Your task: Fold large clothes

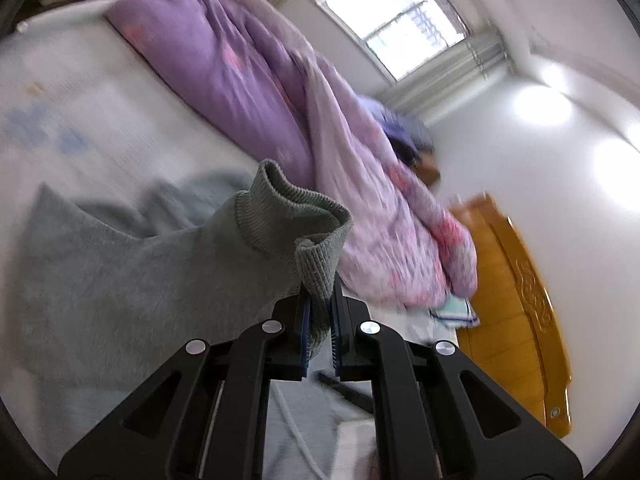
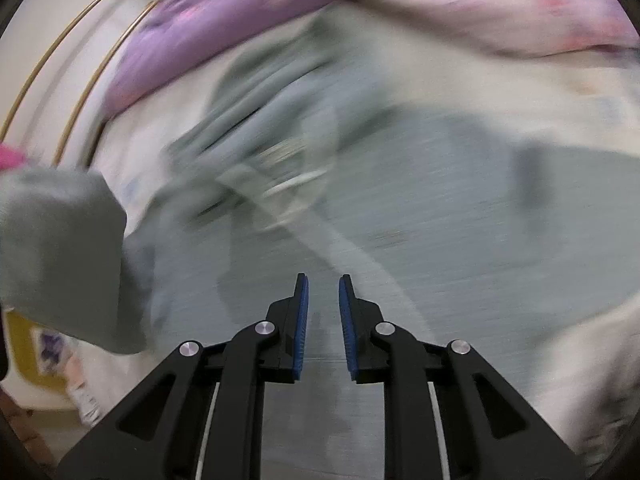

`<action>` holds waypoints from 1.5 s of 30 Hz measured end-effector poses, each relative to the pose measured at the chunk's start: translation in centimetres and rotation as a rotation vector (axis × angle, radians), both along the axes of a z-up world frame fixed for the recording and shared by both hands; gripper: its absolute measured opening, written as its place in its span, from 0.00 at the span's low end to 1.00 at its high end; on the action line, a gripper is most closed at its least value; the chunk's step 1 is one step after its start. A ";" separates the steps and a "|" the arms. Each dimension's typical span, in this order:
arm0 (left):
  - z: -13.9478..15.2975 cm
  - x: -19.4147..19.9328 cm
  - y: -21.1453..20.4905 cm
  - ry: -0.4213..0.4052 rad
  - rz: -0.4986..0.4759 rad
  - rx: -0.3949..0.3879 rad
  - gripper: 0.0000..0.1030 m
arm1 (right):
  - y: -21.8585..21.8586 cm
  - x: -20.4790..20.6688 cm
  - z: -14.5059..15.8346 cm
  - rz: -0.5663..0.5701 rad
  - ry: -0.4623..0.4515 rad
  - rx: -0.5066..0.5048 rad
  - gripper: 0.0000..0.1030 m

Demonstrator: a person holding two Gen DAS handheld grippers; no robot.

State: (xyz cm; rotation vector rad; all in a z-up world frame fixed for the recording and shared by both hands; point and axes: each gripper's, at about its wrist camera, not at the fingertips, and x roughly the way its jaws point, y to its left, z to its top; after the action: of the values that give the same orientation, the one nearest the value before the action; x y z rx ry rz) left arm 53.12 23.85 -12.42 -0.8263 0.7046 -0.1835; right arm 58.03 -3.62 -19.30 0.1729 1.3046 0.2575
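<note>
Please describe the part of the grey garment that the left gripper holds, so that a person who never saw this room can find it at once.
Find the bed with the purple quilt heaped along it; a grey sweatshirt lies in front of that quilt. One sleeve rises to the left gripper, which pinches the cuff. Only the cuff is ribbed knit, the rest is smooth.

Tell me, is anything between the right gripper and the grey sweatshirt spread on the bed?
Nothing visible. The right gripper is open and empty, and past its blue pads only the blurred grey sweatshirt shows. The purple quilt lies beyond it. The left gripper grips the ribbed cuff, off to the side.
</note>
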 end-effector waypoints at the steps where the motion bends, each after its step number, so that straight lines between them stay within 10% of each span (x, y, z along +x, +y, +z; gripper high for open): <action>1: -1.0 1.0 -2.3 0.001 -0.022 0.008 0.08 | -2.1 0.7 0.7 -0.013 -0.014 -0.028 0.16; 9: -10.7 5.1 -14.5 0.194 -0.195 0.195 0.08 | -23.7 4.0 4.0 -0.325 -0.109 -0.149 0.17; 18: -17.1 4.2 -19.7 0.331 -0.289 0.357 0.08 | -40.7 1.8 -2.8 -0.806 0.143 -0.007 0.17; 26: -18.2 4.7 -22.0 0.389 -0.345 0.405 0.11 | -46.2 1.5 -6.1 -0.981 0.233 -0.008 0.34; 31: -19.3 5.2 -23.1 0.439 -0.367 0.402 0.19 | -47.4 2.4 -9.5 -1.000 0.251 0.168 0.47; 35: -19.7 5.5 -23.6 0.468 -0.379 0.356 0.42 | -47.3 3.1 -11.6 -1.008 0.292 0.185 0.49; 40: -18.5 5.2 -25.1 0.459 -0.483 0.230 0.56 | -47.5 2.7 -11.0 -1.016 0.217 0.231 0.14; 45: -16.1 3.1 -23.2 0.408 -0.455 0.155 0.61 | -43.6 2.4 -4.0 -0.869 0.027 0.173 0.12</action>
State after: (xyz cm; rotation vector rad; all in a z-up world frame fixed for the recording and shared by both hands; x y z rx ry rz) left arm 56.17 0.68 -28.51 -0.5476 1.2743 -0.3694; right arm 60.41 -47.25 -23.29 0.8624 1.1233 -0.3764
